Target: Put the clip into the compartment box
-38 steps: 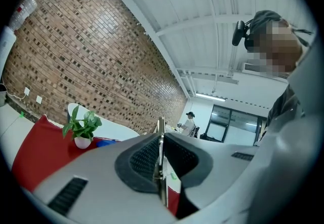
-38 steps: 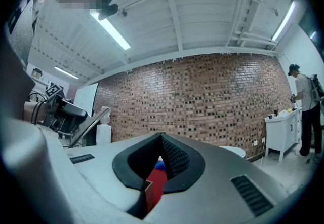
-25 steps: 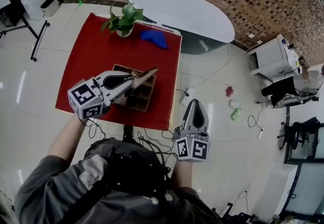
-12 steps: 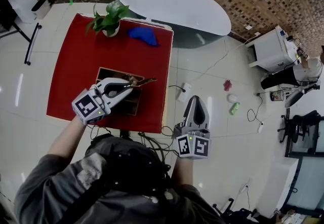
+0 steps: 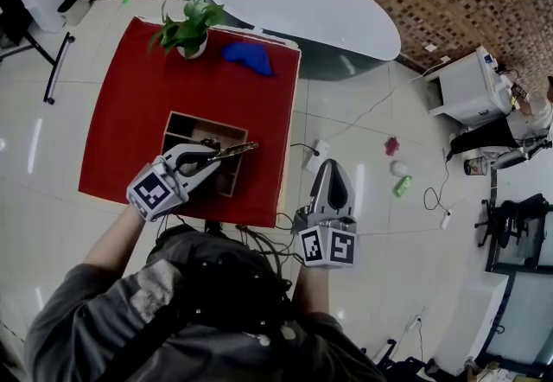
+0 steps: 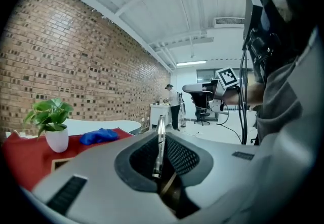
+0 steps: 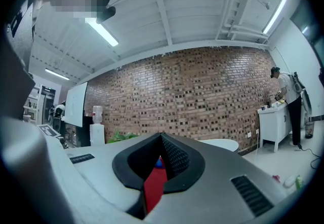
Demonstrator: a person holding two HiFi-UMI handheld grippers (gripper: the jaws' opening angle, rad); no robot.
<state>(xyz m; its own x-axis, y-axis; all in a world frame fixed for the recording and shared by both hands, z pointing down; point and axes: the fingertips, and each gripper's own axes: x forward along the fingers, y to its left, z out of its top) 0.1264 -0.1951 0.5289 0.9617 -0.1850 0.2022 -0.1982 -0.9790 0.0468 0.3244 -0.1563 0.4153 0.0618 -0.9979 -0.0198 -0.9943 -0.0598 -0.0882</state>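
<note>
The brown compartment box [image 5: 200, 119] sits near the front of the red-covered table [image 5: 130, 104]; one corner of it shows in the left gripper view [image 6: 61, 161]. My left gripper [image 5: 223, 154] hovers over the box's near right part. A thin metal clip [image 5: 244, 148] sticks out past its tips toward the box's right edge. In the left gripper view the clip [image 6: 160, 139] stands upright between the jaws of the left gripper [image 6: 161, 133], which are opening but still touch it. My right gripper [image 5: 334, 168] hangs over the floor beside the table, shut and empty [image 7: 162, 137].
A potted plant [image 5: 190, 26] and a blue cloth [image 5: 249, 57] lie at the table's far edge. Behind it stands a white oval table [image 5: 294, 0]. Cables and small items lie on the floor at right. A person stands by a white cabinet [image 5: 471, 91].
My left gripper with the clip has drawn back toward the box's near side and dropped lower. The right gripper has barely moved.
</note>
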